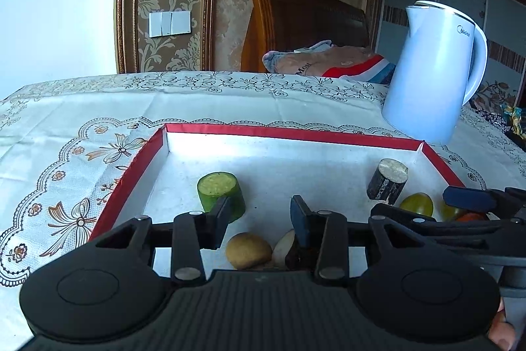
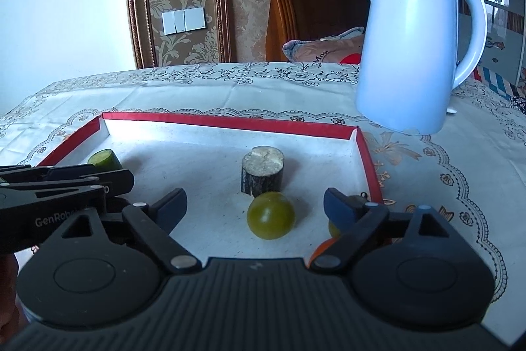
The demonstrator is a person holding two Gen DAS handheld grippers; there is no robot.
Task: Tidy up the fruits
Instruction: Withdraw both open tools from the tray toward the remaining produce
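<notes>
The right tool stands wide open over a red-rimmed tray, a green fruit lying loose between its fingers. The left tool, jaws narrowly parted, grips nothing above a potato. A white kettle stands on the tabletop beyond the tray.

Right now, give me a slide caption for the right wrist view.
Right gripper jaws open over a green tomato in the red-rimmed tray, dark-barked cylinder behind.
</notes>
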